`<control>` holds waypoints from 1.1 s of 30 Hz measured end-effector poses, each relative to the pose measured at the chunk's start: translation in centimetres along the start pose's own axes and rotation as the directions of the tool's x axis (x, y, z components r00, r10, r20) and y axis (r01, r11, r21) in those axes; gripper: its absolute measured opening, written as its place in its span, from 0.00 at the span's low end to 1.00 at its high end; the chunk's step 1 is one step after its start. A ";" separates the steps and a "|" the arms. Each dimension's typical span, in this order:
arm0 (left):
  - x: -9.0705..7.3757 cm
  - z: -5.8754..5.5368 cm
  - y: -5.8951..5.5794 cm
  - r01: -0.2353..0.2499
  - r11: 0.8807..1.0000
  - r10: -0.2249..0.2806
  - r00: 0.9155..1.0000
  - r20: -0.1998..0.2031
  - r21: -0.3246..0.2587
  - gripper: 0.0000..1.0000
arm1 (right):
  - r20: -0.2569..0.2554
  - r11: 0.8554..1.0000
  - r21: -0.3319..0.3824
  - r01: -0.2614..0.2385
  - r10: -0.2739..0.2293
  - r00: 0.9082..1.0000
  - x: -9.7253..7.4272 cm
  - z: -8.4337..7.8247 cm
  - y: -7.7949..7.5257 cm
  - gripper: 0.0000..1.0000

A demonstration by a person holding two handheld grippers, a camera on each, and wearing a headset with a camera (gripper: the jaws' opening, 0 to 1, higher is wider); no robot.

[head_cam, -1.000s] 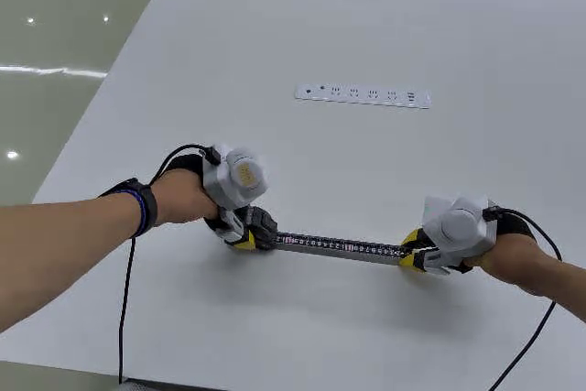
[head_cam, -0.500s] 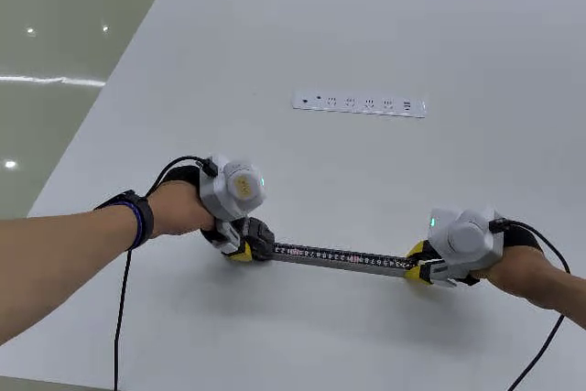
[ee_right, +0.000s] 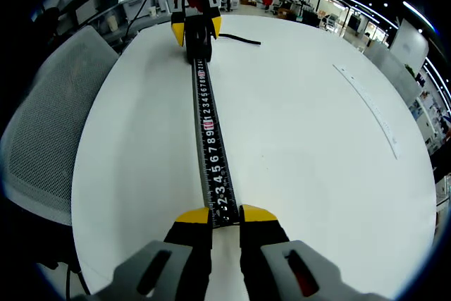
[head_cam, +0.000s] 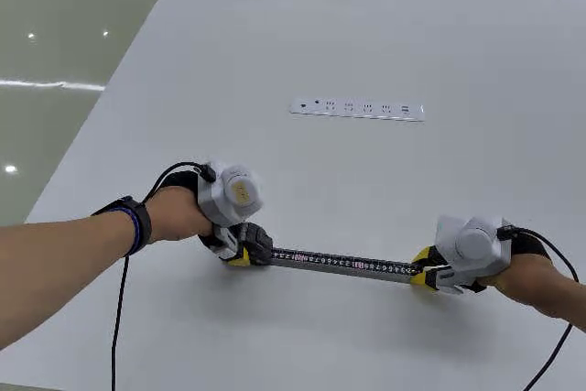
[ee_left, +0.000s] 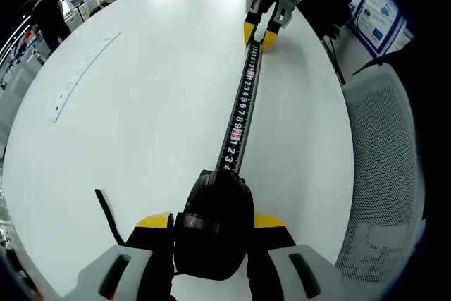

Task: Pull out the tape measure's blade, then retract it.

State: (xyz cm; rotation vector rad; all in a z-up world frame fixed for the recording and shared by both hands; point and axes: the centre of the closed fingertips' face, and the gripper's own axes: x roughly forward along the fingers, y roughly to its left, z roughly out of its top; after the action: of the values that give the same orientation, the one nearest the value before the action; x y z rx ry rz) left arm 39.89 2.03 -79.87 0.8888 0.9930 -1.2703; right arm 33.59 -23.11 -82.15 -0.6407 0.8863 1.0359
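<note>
**Status of the work**

1. The left gripper (head_cam: 249,249) has its jaws clamped on the tape measure case (ee_left: 213,234), one jaw on each flank. The case rests on the white counter (head_cam: 366,190), near the person's edge.
2. The right gripper (ee_right: 225,216) has its jaws closed on the free end of the blade (ee_left: 239,114). The end hook lies hidden between the yellow jaw tips, so the exact hold on it cannot be confirmed, but the tips appear to pinch the blade from both sides.
3. The blade runs straight from the mouth of the case to the right gripper. It lies flat, on or just above the counter, with its printed scale facing up. The two grippers are well apart, with the drawn length spanning the gap between them.
4. A black wrist strap (ee_left: 106,209) trails from the case across the counter, beside the left gripper.
5. A white power strip (head_cam: 357,109) lies farther back on the counter, well apart from the work.

**Progress**

- Extension: judged done, or nearly so. A substantial length of blade is out of the case and under control at both ends.
- Retraction: not yet done. The blade must be fed back into the case until the hook seats at its mouth. The case should remain clamped, and the right gripper should travel toward it.
</note>
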 end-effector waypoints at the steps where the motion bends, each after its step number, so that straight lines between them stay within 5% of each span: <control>1: 0.0 0.0 0.0 0.000 1.000 0.000 1.000 0.000 0.000 0.37 | 0.000 1.000 0.000 0.000 0.000 1.000 0.0 0.0 0.0 0.12; 33: 0.0 0.3 -0.1 0.001 1.000 -0.001 1.000 -0.002 0.004 0.38 | -0.001 1.000 -0.011 -0.004 0.004 1.000 -0.5 -0.7 -0.1 0.15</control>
State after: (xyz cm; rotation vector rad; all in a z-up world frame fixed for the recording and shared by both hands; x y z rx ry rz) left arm 39.84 1.69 -79.79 0.8931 0.9927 -1.2732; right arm 33.38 -23.96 -82.08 -0.6489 0.8836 1.0450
